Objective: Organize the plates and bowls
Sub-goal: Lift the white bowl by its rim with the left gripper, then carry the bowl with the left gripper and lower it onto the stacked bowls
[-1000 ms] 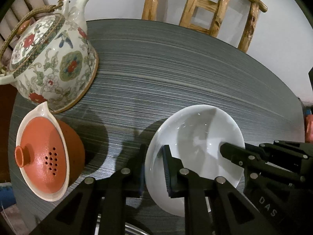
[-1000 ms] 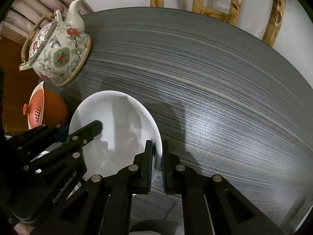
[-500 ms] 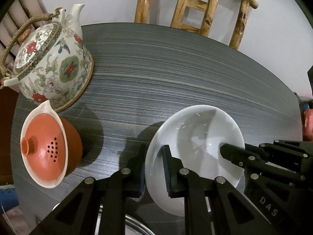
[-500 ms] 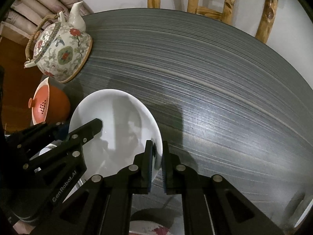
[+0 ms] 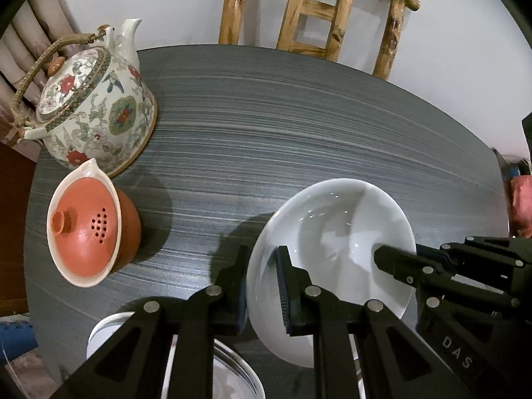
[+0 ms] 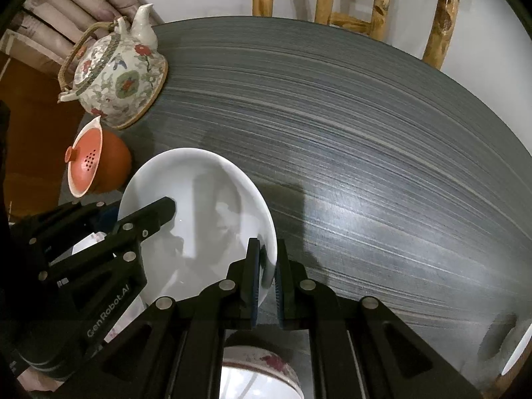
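Note:
A plain white bowl (image 5: 335,242) is held in the air above the dark striped table (image 5: 266,126) by both grippers. My left gripper (image 5: 262,286) is shut on its left rim. My right gripper (image 6: 266,279) is shut on its right rim; the bowl also shows in the right wrist view (image 6: 199,206). The right gripper's fingers (image 5: 399,262) reach in from the right in the left wrist view. Below the grippers, a shiny plate rim (image 5: 232,375) and a white bowl with red flowers (image 6: 259,372) are partly hidden.
A floral teapot (image 5: 93,109) and an orange strainer pot (image 5: 86,222) stand at the table's left. A wooden chair (image 5: 316,13) is behind the far edge. A white dish edge (image 6: 518,349) shows at the right.
Both grippers have risen and drawn back with the bowl held between them. The teapot and orange pot look smaller, and the dishes below have come into view.

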### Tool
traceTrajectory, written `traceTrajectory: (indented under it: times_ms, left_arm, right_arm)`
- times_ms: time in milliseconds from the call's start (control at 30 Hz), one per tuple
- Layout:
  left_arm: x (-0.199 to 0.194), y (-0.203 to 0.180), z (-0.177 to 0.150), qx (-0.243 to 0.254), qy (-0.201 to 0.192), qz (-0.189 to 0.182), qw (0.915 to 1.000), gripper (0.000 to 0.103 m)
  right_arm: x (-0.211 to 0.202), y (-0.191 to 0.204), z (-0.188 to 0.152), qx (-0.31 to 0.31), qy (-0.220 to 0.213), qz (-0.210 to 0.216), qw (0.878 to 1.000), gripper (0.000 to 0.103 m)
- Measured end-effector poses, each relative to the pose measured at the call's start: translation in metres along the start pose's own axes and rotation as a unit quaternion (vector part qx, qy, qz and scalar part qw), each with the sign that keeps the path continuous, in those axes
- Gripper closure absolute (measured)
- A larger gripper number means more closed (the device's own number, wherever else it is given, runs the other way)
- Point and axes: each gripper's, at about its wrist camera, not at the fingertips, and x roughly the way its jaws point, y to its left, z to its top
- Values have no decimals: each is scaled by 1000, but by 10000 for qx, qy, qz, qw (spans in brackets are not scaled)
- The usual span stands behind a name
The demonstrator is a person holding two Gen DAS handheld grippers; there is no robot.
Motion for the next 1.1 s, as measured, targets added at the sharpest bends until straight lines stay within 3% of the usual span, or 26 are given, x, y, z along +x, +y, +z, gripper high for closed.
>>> traceTrajectory:
  times_ms: [567, 1100]
  left_arm:
    - [-30, -23, -27, 151, -22, -33, 9999, 87]
    - [-51, -49, -67, 383, -1, -113, 9992, 87]
  right_arm:
    - [-27, -4, -34, 80, -51, 31, 10000, 95]
    - [-53, -4, -88, 144, -96, -11, 9999, 95]
